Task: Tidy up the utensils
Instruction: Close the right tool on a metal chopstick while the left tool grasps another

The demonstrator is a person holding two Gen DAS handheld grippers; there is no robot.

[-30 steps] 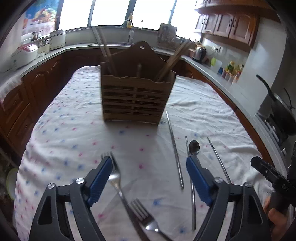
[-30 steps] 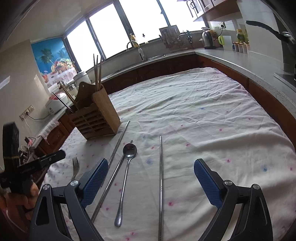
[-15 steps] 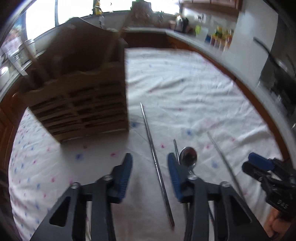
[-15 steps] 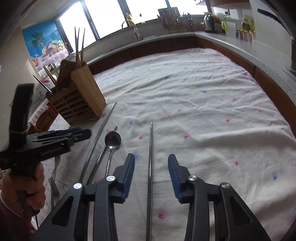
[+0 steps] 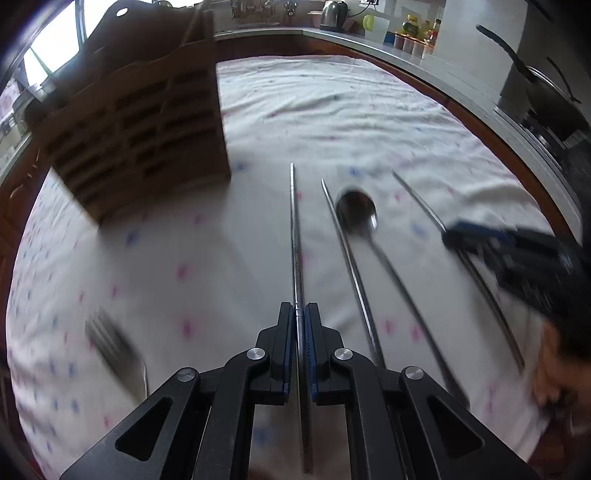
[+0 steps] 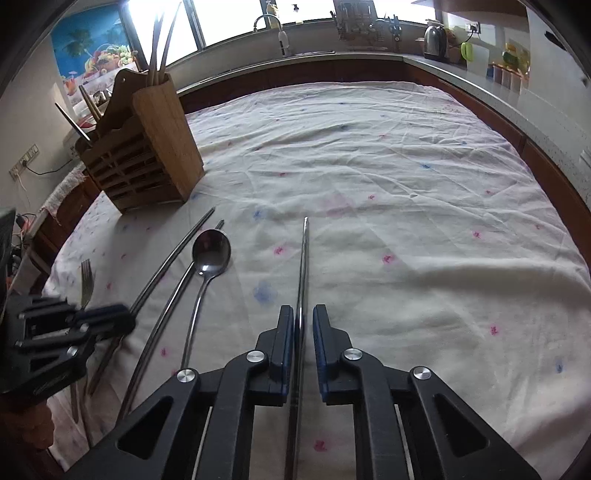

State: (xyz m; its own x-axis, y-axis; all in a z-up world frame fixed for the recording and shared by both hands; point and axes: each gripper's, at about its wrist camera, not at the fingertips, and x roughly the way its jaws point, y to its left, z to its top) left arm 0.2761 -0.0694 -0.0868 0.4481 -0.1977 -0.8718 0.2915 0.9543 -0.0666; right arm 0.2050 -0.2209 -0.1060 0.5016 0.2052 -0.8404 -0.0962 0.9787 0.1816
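Observation:
My left gripper (image 5: 300, 314) is shut on a metal chopstick (image 5: 294, 229) that lies on the tablecloth and points away. Right of it lie a second chopstick (image 5: 349, 258), a spoon (image 5: 356, 210) and a third chopstick (image 5: 417, 194). My right gripper (image 6: 303, 317) has its jaws almost closed around that third chopstick (image 6: 303, 266), with a small gap still showing on the right side. The wooden utensil holder (image 6: 147, 147) stands upright at the back left with several chopsticks in it. A fork (image 5: 110, 343) lies at the left.
The white flowered tablecloth (image 6: 406, 184) covers the table. The left gripper shows in the right wrist view (image 6: 107, 317) beside a fork (image 6: 85, 280). Counters with a kettle (image 6: 434, 35) and jars run along the back and right. A pan (image 5: 546, 92) sits at the right.
Both grippers have moved down and forward and closed in on their chopsticks. The left one went from wide open over the forks to shut on the left chopstick.

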